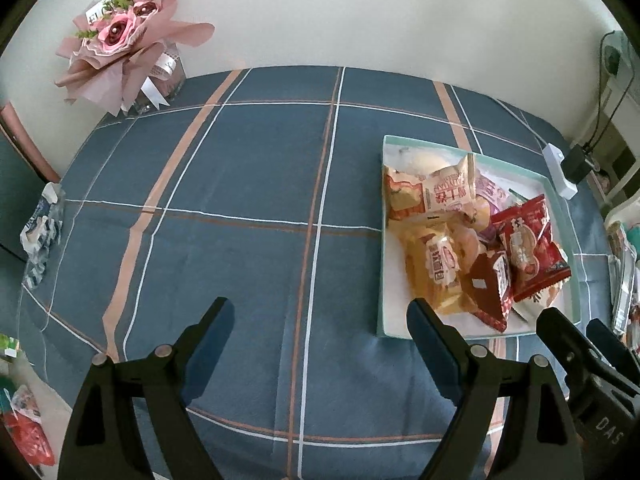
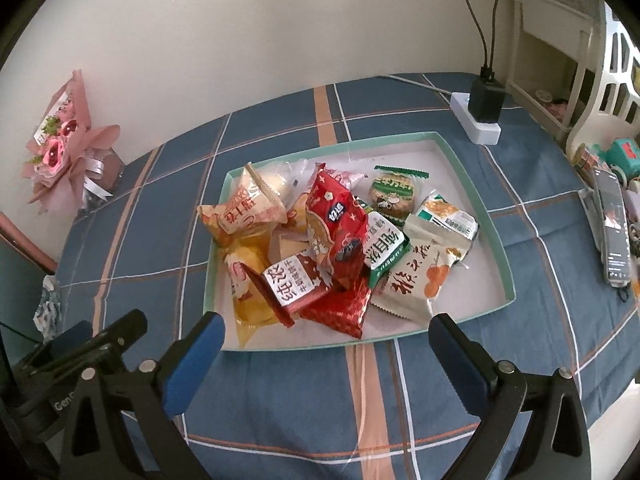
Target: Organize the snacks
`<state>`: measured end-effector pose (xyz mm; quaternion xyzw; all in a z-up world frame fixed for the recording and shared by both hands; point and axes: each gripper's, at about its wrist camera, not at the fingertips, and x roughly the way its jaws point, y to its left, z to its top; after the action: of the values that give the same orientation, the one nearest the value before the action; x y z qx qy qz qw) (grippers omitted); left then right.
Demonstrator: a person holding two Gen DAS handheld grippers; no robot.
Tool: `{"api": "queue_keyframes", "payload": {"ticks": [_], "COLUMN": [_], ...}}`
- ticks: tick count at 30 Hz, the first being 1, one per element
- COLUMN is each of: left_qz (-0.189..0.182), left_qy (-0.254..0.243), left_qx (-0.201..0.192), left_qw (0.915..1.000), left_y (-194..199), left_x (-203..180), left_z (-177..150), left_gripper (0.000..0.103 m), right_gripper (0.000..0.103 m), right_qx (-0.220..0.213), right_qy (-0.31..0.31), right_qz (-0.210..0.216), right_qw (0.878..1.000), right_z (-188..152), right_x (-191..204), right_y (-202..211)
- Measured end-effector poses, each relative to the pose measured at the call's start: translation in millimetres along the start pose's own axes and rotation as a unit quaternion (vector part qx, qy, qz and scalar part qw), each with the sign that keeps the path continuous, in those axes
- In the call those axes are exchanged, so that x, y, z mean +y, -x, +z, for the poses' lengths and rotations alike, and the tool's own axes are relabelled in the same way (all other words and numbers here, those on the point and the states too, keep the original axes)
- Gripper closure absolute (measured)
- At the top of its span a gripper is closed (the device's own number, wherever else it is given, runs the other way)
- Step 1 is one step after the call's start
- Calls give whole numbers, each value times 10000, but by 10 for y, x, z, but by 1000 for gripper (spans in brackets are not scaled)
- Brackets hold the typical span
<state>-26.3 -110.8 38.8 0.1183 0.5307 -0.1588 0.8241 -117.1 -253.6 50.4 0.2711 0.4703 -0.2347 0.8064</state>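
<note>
Snacks lie heaped in tray at 12 o'clock of right hand-held gripper, jaws wide, empty. Left hand-held gripper also wide, tray at its 2 o'clock. If sorting, pinch a top packet by its edge, w/o dragging neighbours.

Probably home: bouquet, checked tablecloth

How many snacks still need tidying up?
It looks nearly finished. The snack packets are all piled in the teal-edged tray, and none lie loose on the checked tablecloth. Nothing is in hand: the left hand-held gripper and right hand-held gripper are both open and empty. Possibly only neatening remains.
</note>
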Motion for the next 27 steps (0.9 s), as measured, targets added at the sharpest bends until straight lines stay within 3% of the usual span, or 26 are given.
{"api": "queue_keyframes", "payload": {"ticks": [27], "left_qz": [414], "left_qy": [56], "left_qx": [-66], "left_qw": [9991], "left_y": [-15], "left_x": [260], "left_z": [9], "left_gripper": [15], "right_gripper": [0], "right_qx": [128], "right_qy": [203], "right_qz": [-170], "right_qw": [9996], "right_z": [-50], "right_x": [85], "right_y": [-90]}}
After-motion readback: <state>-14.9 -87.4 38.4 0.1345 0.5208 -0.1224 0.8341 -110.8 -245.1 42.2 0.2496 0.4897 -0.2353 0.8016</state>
